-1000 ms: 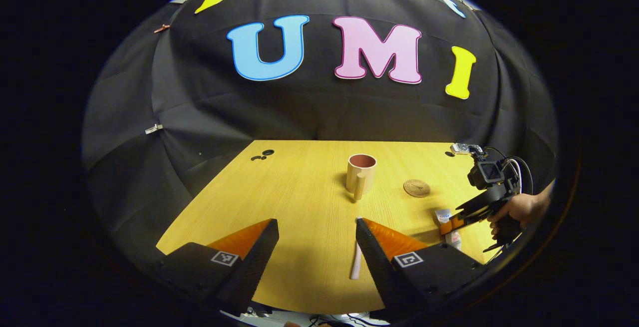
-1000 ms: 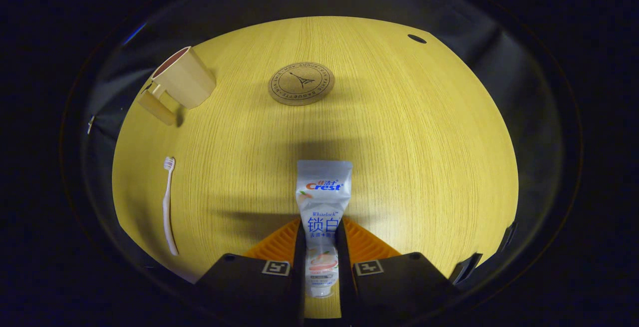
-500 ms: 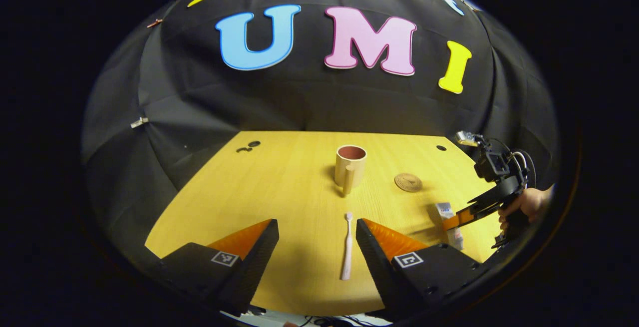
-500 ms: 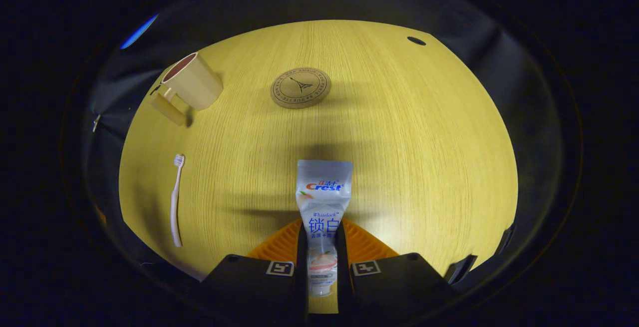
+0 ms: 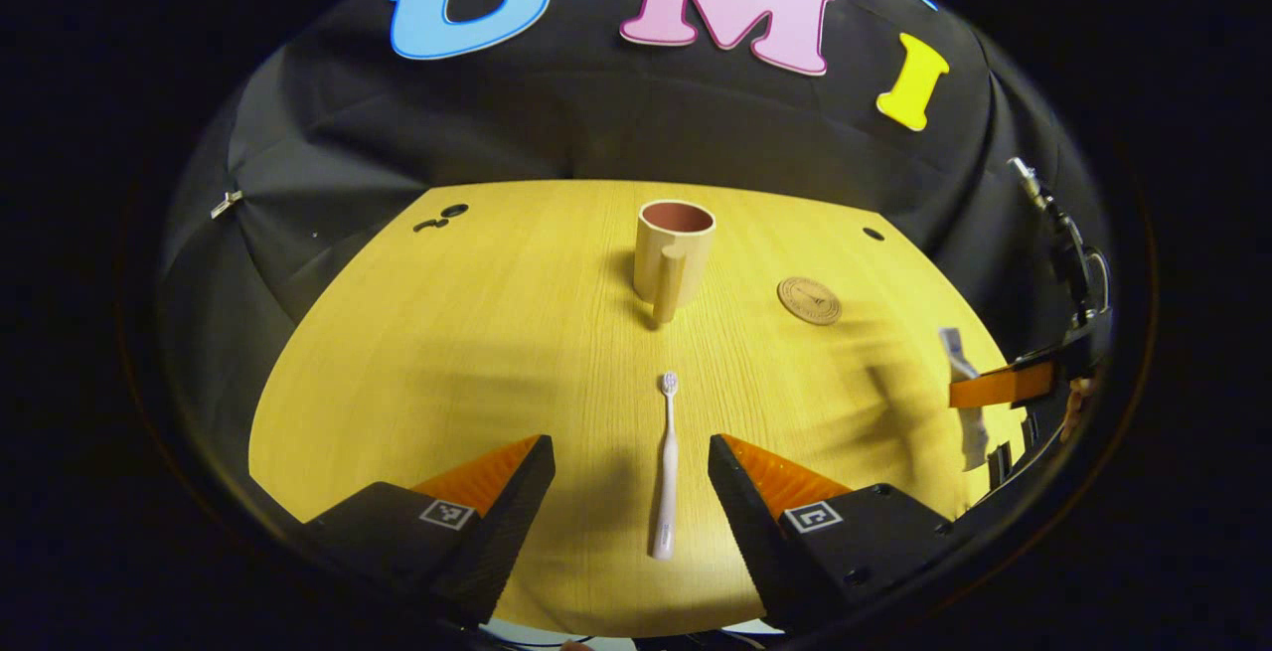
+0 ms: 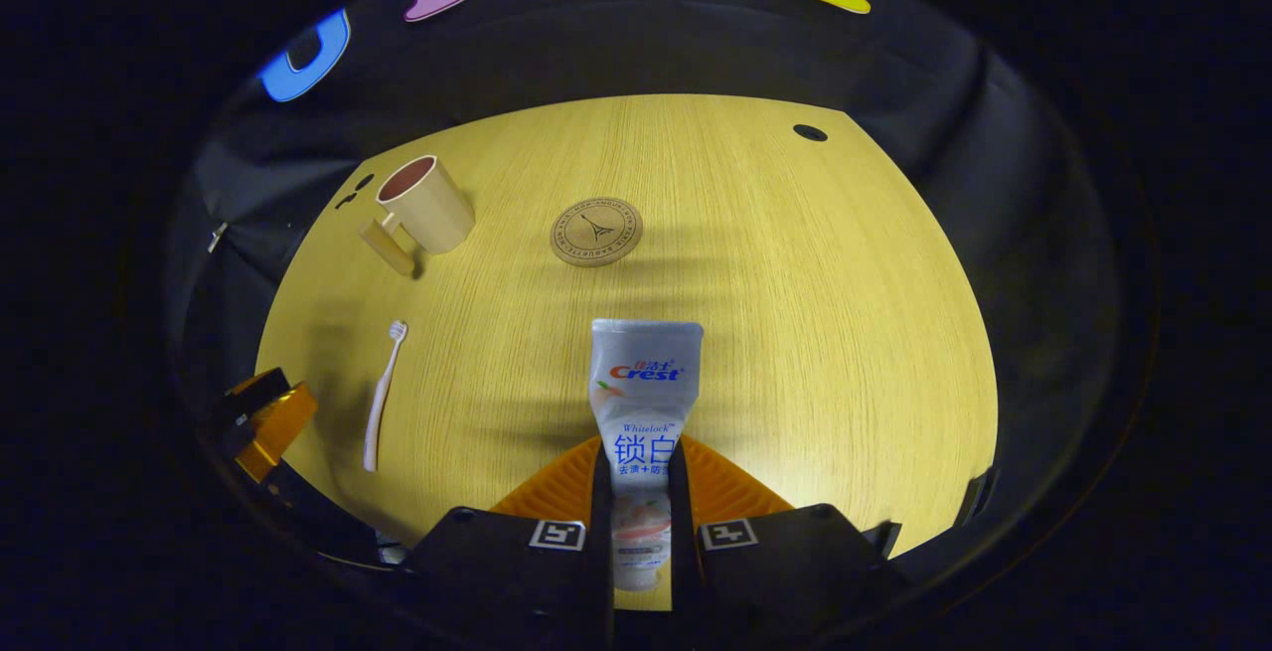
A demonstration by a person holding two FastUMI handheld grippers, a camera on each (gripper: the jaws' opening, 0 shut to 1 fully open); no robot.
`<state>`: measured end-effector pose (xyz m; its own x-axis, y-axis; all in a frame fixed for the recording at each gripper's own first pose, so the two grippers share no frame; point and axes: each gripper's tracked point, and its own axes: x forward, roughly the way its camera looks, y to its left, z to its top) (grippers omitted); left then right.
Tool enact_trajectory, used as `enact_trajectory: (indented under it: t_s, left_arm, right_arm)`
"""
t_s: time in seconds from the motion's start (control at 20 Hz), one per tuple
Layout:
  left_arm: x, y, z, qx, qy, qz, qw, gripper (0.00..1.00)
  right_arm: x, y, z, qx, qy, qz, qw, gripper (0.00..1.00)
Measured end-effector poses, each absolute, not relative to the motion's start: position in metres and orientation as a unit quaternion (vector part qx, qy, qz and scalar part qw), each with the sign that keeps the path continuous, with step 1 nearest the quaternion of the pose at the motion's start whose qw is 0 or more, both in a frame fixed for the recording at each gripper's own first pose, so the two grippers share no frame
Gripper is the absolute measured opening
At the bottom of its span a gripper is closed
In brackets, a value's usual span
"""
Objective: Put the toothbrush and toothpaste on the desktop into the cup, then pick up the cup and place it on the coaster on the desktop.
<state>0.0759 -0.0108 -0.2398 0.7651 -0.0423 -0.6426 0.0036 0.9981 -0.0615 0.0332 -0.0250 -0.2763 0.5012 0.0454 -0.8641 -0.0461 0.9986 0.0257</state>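
Jaws first: the right gripper (image 6: 636, 492) is clamped on the toothpaste (image 6: 644, 383), both fingers pressing the lower part of the tube, cap end back between them and flat crimped end sticking out forward, clear of the desktop (image 6: 795, 333). The left gripper (image 5: 631, 477) stands wide apart with nothing between its fingers but the toothbrush (image 5: 665, 472), which lies flat on the desktop near the front edge, bristle end pointing toward the cup (image 5: 671, 253). Whether the fingers are low enough to touch the wood I cannot tell. Further out, the cup stands upright around the middle of the desktop toward the back edge, handle facing the front, empty as far as its mouth shows. The coaster (image 6: 596, 232) lies bare, near the cup on its right side and apart from it. Neither item is in the cup yet, so the task looks to be at its start. Risks from here, as I judge them: the tube is soft and could bend or slip in the grip when tipped over the rim; its wide crimped end could catch the rim and topple the light cup; and the thin toothbrush lies flat, so closing too high would skid it away instead of gripping it.
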Motion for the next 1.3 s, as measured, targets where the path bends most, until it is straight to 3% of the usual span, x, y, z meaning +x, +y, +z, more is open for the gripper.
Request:
enact_trajectory:
  t_s: [0.35, 0.85, 1.05, 1.1, 1.15, 1.2, 1.25, 1.3]
  left_arm:
    - [0.094, -0.016, -0.299, -0.019, 0.429, 0.011, 0.903, 0.97]
    - [0.104, -0.021, -0.316, -0.021, 0.465, 0.025, 0.885, 0.94]
    - [0.103, -0.025, -0.319, -0.011, 0.500, 0.006, 0.866, 0.81]
    - [0.103, -0.025, -0.319, -0.006, 0.506, 0.001, 0.862, 0.67]
    - [0.103, -0.027, -0.319, -0.001, 0.514, -0.005, 0.858, 0.66]
    - [0.103, -0.029, -0.320, 0.002, 0.522, -0.011, 0.853, 0.54]
    - [0.104, -0.029, -0.320, 0.005, 0.529, -0.015, 0.848, 0.49]
    - [0.104, -0.030, -0.320, 0.007, 0.536, -0.016, 0.844, 0.34]
  right_arm:
    - [0.008, -0.056, -0.269, -0.017, 0.495, 0.050, 0.867, 0.27]
    - [0.002, -0.065, -0.268, -0.013, 0.487, 0.087, 0.869, 0.27]
    - [0.010, -0.070, -0.261, -0.012, 0.477, 0.098, 0.873, 0.27]
    - [0.015, -0.070, -0.261, -0.014, 0.474, 0.102, 0.874, 0.27]
    - [0.020, -0.069, -0.263, -0.016, 0.470, 0.105, 0.876, 0.27]
    - [0.023, -0.067, -0.261, -0.016, 0.466, 0.108, 0.878, 0.27]
    - [0.027, -0.067, -0.260, -0.017, 0.462, 0.112, 0.880, 0.27]
    - [0.031, -0.066, -0.258, -0.020, 0.458, 0.116, 0.881, 0.27]
